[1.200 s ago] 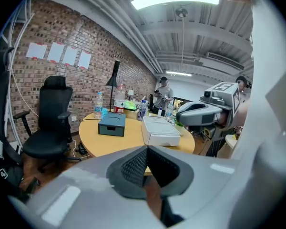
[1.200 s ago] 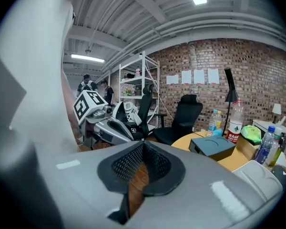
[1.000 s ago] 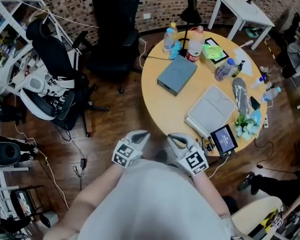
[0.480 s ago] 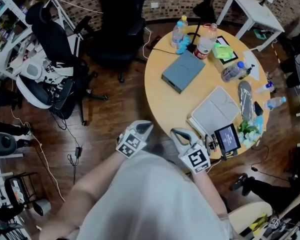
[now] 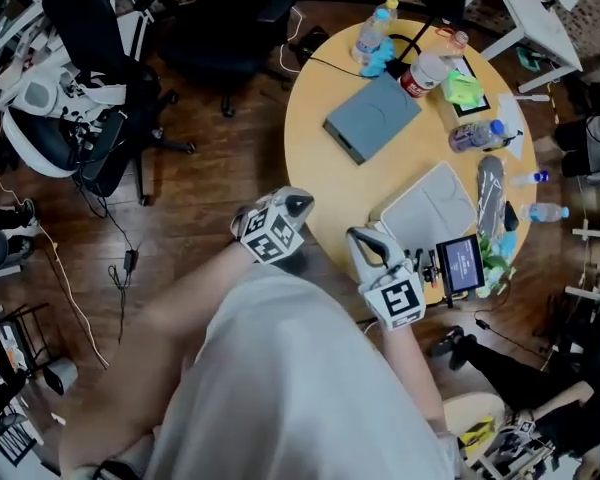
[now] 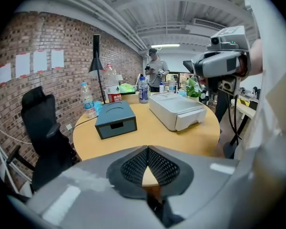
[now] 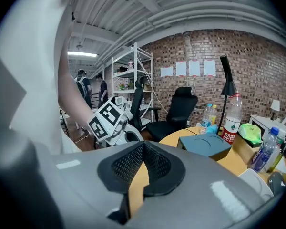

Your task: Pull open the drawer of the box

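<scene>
A blue-grey box [image 5: 373,118] lies on the round yellow table [image 5: 325,183]; its closed drawer with a dark recessed grip [image 6: 116,126] faces my left gripper. A white box [image 5: 432,208] with a closed front drawer [image 6: 190,119] sits nearer the table's right side. Both grippers hover short of the table's near edge, apart from both boxes. My left gripper [image 5: 298,205] is shut and empty, its pads meeting [image 6: 148,149]. To its right, the right gripper [image 5: 362,238] is also shut on nothing [image 7: 142,144], and the blue-grey box [image 7: 205,146] shows beyond it.
Several bottles [image 5: 370,36], a black lamp [image 6: 96,56], a green packet [image 5: 462,88] and a small screen [image 5: 460,264] crowd the table's far and right parts. Black office chairs [image 5: 90,58] stand on the wooden floor at left. A person [image 6: 156,70] stands in the far background.
Both grippers have moved forward and slightly apart, closer to the table's near edge. The head view has shifted, so the table sits higher in the picture. Both jaws stayed shut.
</scene>
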`<action>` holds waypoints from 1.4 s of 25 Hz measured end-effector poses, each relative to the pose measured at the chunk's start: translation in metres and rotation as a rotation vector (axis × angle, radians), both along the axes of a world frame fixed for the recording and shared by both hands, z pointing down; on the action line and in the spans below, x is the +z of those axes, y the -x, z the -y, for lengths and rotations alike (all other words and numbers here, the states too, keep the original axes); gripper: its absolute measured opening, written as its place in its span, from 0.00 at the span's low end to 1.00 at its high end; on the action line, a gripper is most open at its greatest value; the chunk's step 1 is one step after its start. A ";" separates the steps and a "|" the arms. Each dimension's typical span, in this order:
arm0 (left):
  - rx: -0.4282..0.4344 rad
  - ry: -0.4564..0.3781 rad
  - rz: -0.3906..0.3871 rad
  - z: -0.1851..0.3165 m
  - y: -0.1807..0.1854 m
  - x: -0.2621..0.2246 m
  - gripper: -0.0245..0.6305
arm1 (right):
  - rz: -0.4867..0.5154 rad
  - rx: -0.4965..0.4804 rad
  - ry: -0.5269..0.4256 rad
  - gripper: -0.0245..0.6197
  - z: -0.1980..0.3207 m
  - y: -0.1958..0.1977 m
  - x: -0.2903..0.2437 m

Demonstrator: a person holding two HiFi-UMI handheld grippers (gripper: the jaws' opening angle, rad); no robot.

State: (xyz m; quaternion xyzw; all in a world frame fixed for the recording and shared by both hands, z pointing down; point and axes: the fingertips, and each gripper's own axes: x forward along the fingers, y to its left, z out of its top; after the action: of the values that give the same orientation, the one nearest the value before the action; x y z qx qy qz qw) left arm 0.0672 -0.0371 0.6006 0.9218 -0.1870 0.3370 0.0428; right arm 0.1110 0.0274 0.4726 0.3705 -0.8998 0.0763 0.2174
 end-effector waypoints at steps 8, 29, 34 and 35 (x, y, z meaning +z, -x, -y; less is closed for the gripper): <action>0.136 -0.115 0.080 0.041 -0.030 0.020 0.05 | -0.041 -0.084 0.028 0.05 0.027 0.006 0.002; 0.177 -0.548 0.324 0.133 -0.070 0.045 0.15 | 0.040 -0.051 0.114 0.05 0.067 0.003 0.003; 0.199 -0.535 0.372 0.132 -0.073 0.060 0.28 | 0.051 -0.023 0.132 0.05 0.065 0.001 0.003; 0.198 -0.528 0.377 0.132 -0.074 0.062 0.30 | 0.050 -0.018 0.134 0.05 0.065 0.001 0.002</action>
State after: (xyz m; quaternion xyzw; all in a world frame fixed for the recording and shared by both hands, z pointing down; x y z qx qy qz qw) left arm 0.1409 -0.1696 0.6627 0.8362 -0.1822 0.4439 -0.2657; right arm 0.1104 -0.0378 0.4750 0.3448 -0.9012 0.1435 0.2197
